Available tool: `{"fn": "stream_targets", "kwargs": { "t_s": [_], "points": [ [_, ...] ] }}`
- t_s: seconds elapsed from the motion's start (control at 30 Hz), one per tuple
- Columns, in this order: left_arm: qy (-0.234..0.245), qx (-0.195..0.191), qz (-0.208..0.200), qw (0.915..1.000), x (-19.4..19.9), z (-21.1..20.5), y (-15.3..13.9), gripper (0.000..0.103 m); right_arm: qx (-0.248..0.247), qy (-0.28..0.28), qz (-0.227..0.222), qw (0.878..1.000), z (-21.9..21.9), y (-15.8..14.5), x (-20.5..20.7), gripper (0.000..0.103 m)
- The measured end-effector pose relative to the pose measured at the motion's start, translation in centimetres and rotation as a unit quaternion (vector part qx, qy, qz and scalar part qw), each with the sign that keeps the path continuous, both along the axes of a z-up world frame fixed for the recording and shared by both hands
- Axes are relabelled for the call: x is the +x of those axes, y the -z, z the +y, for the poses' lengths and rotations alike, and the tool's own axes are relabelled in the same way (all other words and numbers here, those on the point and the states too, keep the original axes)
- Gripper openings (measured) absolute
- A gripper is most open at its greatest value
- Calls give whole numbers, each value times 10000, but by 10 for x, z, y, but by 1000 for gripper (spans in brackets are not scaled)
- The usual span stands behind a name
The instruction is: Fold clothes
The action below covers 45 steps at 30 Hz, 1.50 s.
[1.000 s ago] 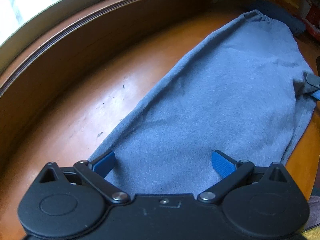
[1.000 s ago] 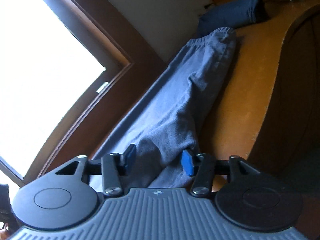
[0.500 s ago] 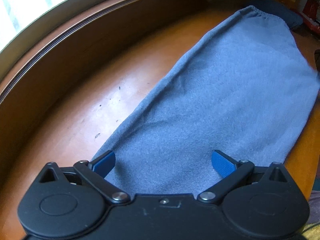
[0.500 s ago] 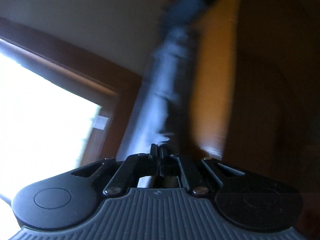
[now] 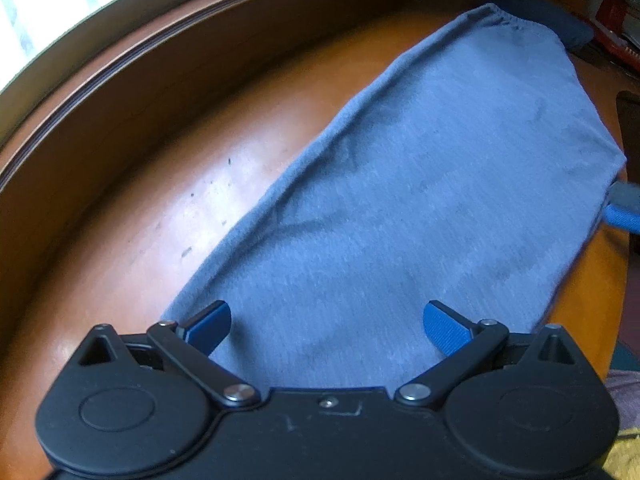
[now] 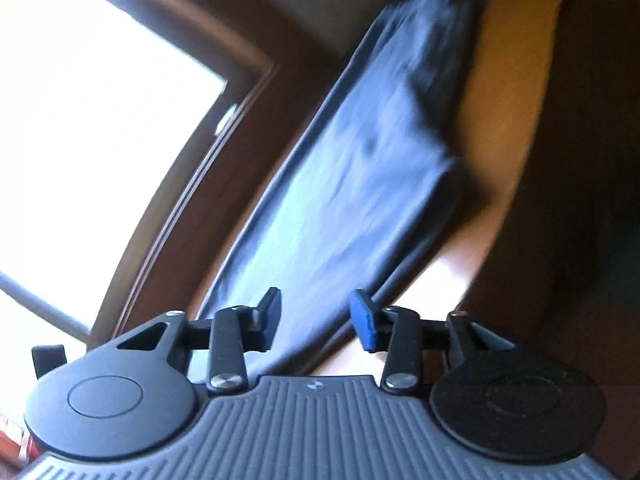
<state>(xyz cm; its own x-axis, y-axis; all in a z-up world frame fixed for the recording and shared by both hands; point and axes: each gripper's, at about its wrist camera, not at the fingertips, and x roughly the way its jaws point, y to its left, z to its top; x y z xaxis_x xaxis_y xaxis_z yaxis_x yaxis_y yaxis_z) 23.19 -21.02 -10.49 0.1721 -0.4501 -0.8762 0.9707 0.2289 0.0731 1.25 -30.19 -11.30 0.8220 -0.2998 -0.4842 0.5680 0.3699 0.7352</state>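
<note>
Room: wooden counter [image 5: 152,216] under a bright window [image 6: 80,120]; I use the window frame as my landmark.
Garment: grey-blue trousers [image 5: 420,200] lie lengthwise on the counter, legs stacked so it reads as one long flat panel, elastic waistband [image 5: 508,20] at the far end, long edge running alongside the window frame.
Left claw: left claw [image 5: 328,320] spread wide, hanging over the near end of the trousers, gripping nothing.
Right claw: right claw [image 6: 316,316] partly spread with nothing between its pads; my view from it is blurred, so I cannot judge how near the cloth it sits.
Other cloth: a darker blue bundle [image 5: 560,28] lies beyond the waistband, away from the window frame.
Stage, my judgement: lengthwise fold looks made; a fold across the length seems due.
How I would do it well: pinch both near corners through all layers, lift low, carry evenly toward the waistband, keep the edge parallel to the window frame.
Risk: layers sliding apart, or cloth slipping off the counter edge opposite the window frame.
</note>
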Motion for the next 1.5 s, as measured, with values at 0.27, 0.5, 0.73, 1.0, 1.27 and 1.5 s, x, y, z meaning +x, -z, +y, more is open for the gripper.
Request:
{"fn": "stream_targets", "kwargs": {
  "t_s": [0.27,0.5,0.73,1.0,1.27,1.5],
  "points": [
    [108,12,158,9998,-3,14,1,103,409,-737,26,9964,8,7,27,39],
    [236,-21,179,9996,-9,17,2,103,805,-680,-93,9944,6,11,32,39],
    [267,-50,195,9994,-10,16,4,103,1376,-802,-583,9855,12,14,23,38],
    [302,-86,202,9993,-9,21,2,103,1649,-601,-543,9830,10,27,32,10],
    [306,-328,608,9971,-7,19,-10,103,907,-508,34,9946,31,7,23,1],
    [606,-260,410,9970,-27,7,-1,103,926,-646,236,9933,31,9,13,2]
  ]
}}
